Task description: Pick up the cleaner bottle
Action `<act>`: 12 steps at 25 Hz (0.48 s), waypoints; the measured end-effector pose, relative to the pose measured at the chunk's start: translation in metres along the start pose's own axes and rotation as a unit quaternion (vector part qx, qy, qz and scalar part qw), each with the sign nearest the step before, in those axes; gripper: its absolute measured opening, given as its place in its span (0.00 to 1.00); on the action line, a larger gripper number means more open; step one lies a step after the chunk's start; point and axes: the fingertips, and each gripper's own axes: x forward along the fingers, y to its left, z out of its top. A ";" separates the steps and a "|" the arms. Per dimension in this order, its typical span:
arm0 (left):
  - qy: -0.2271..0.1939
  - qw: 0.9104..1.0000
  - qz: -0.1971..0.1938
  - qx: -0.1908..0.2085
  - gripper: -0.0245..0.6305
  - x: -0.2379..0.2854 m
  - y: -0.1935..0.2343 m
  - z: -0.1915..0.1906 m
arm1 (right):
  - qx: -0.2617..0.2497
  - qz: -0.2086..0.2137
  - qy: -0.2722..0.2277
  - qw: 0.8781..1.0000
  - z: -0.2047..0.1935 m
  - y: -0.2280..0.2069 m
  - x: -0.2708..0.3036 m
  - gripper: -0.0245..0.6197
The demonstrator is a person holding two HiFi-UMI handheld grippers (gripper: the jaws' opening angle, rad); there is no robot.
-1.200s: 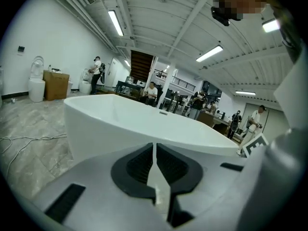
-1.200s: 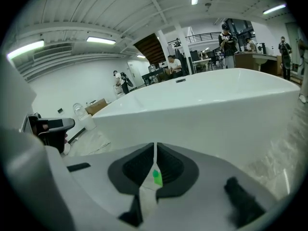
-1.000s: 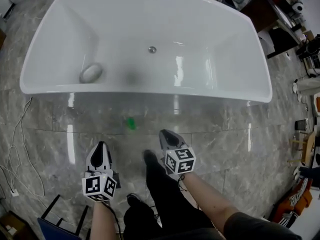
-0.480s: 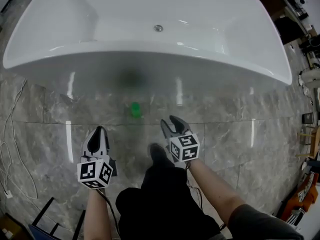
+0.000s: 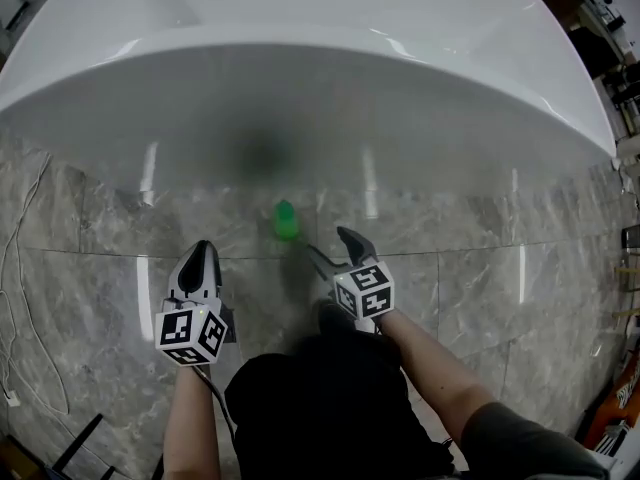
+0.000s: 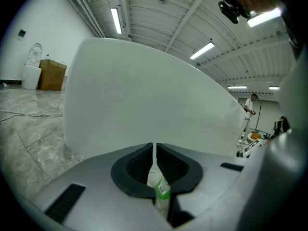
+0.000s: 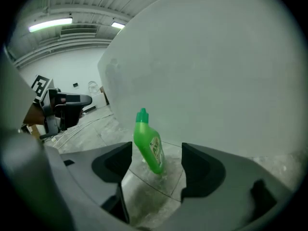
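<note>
A green cleaner bottle (image 5: 286,220) with a green cap stands on the grey marble floor, close under the side of the white bathtub (image 5: 300,58). My right gripper (image 5: 332,245) is just short of it to the right. Its jaws have just been opening and now stand wide apart with nothing pressed between them. In the right gripper view the bottle (image 7: 149,146) shows upright ahead of the gap of the right gripper (image 7: 156,170), apart from both pads. My left gripper (image 5: 199,256) is further left, jaws together. The bottle (image 6: 162,190) shows low beyond the left gripper (image 6: 154,150).
The tub's curved white wall (image 7: 207,81) fills the space right behind the bottle. A thin cable (image 5: 15,268) lies on the floor at the left. A cardboard box (image 6: 50,75) stands far off, and a person (image 6: 248,109) stands in the distance. My own dark trousers (image 5: 320,398) are below the grippers.
Both grippers have sunk towards the floor and the view has closed in on the tub's side. The right jaws went from shut to wide open. The bottle now lies nearer the right gripper.
</note>
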 end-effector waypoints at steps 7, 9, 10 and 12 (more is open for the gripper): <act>-0.014 1.000 -0.007 0.009 0.09 0.022 0.010 -0.027 | -0.030 0.041 -0.005 0.999 -0.026 0.018 0.040 0.50; -0.024 1.000 -0.006 0.013 0.09 0.029 0.012 -0.027 | -0.042 0.047 -0.014 0.998 -0.026 0.023 0.049 0.50; -0.028 0.999 -0.005 0.016 0.09 0.033 0.012 -0.028 | -0.047 0.050 -0.019 0.997 -0.026 0.025 0.054 0.50; -0.033 0.999 -0.005 0.019 0.09 0.040 0.012 -0.028 | -0.054 0.054 -0.023 0.997 -0.024 0.031 0.061 0.50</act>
